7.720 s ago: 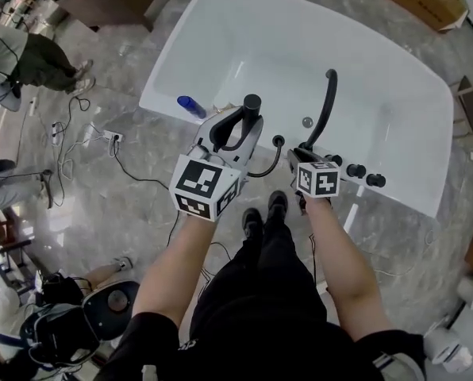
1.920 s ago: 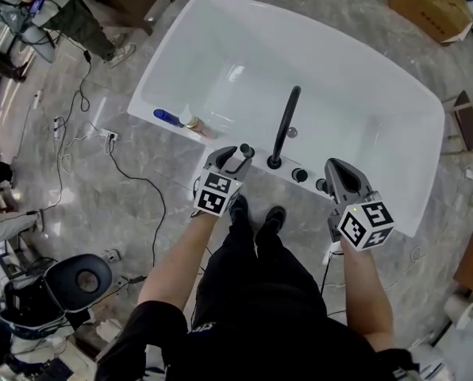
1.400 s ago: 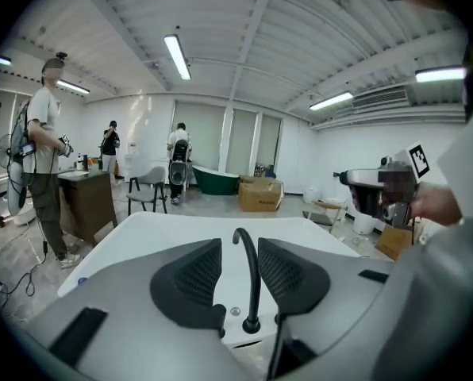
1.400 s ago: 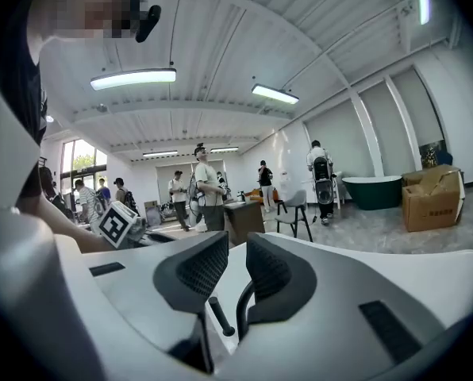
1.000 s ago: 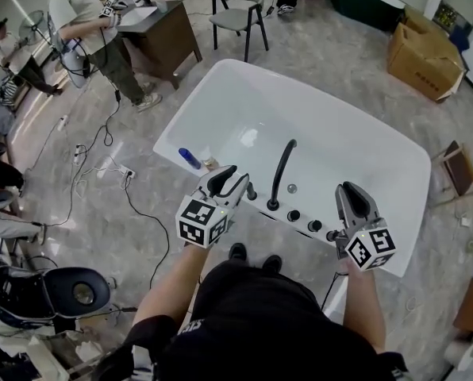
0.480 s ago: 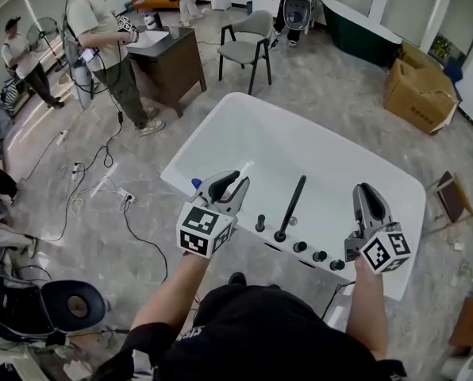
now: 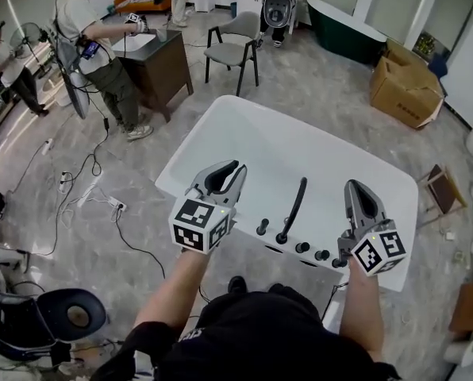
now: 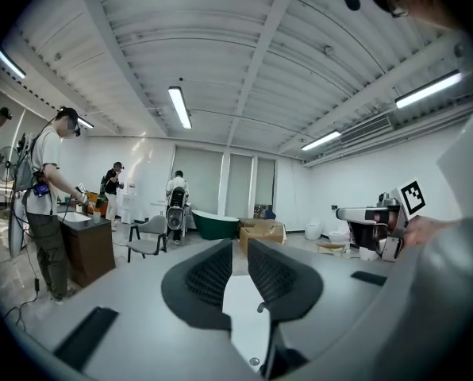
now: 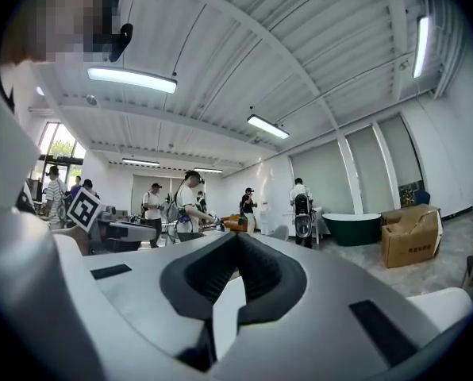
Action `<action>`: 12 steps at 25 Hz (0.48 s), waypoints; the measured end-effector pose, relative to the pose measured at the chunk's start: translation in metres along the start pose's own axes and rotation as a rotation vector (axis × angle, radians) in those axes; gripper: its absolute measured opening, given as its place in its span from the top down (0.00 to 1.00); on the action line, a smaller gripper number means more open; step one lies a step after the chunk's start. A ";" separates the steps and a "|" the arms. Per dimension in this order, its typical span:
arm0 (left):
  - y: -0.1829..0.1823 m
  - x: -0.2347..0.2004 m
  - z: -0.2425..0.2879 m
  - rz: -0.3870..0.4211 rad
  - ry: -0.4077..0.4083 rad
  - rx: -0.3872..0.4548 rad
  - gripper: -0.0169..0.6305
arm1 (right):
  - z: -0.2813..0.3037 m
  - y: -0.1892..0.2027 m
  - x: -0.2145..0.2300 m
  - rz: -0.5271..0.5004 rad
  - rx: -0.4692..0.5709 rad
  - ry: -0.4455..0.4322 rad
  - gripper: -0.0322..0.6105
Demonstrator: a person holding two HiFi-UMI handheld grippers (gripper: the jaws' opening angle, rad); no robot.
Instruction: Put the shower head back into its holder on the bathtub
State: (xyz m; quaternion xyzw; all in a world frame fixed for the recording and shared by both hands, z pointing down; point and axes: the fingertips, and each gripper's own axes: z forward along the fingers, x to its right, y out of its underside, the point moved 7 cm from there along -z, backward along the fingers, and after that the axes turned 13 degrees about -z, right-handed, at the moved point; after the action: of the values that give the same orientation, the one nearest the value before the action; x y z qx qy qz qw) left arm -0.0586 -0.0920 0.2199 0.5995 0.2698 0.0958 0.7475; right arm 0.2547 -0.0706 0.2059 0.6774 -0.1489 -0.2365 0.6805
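The white bathtub (image 7: 190, 151) lies below both grippers. On its near rim the black shower head (image 7: 262, 227) stands upright, just left of the curved black spout (image 7: 294, 206) and the knobs (image 7: 302, 248). My left gripper (image 7: 238, 167) hangs above the tub's left near rim, clear of the shower head. Its jaws are closing to a narrow gap (image 8: 239, 244) with nothing between them. My right gripper (image 7: 353, 186) hovers over the right end of the rim, shut and empty (image 9: 238, 238). Both point level across the room.
A person stands at a dark desk (image 7: 145, 58) beyond the tub, beside a grey chair (image 7: 232, 50). A cardboard box (image 7: 407, 86) and a green tub (image 7: 344, 22) sit at the back right. Cables (image 7: 94, 205) trail on the floor at the left, near a black stool (image 7: 70, 316).
Both grippers have risen from the tub's rim and now point level. The left jaws have narrowed and the right jaws have shut. The shower head stays on the rim.
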 end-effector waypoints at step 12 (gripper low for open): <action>0.013 0.009 0.019 -0.044 -0.054 -0.021 0.88 | -0.035 0.018 0.035 0.001 -0.028 0.037 0.93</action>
State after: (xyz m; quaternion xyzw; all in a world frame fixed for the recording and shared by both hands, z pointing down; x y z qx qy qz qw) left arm -0.0388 -0.1006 0.2325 0.5879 0.2616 0.0660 0.7626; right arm 0.3046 -0.0600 0.2181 0.6718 -0.1334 -0.2257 0.6928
